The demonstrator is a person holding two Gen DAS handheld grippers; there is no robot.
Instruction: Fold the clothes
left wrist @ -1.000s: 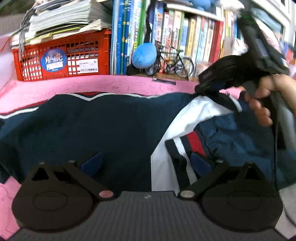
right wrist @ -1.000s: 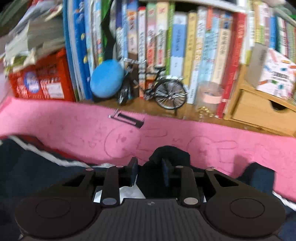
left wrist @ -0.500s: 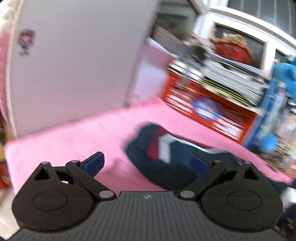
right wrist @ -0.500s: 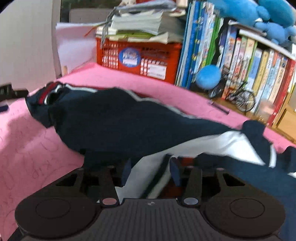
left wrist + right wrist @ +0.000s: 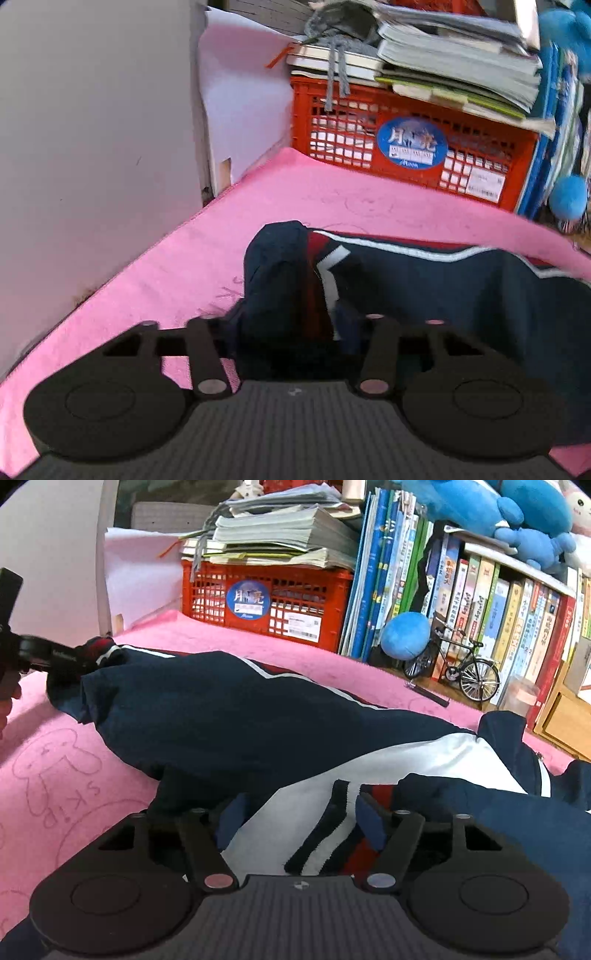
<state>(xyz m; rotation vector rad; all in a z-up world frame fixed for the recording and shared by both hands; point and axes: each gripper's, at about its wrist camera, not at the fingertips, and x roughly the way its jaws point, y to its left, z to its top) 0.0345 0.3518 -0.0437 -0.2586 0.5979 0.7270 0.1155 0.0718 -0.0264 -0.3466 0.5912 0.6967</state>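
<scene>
Pink blanket (image 5: 48, 775) reads "SKIP"; red crate's (image 5: 266, 602) sticker (image 5: 248, 601) says "Moon"

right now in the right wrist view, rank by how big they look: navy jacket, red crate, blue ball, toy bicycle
1. navy jacket, by far the largest, though nearest the camera
2. red crate
3. toy bicycle and blue ball look about alike, so no ranking between them
</scene>
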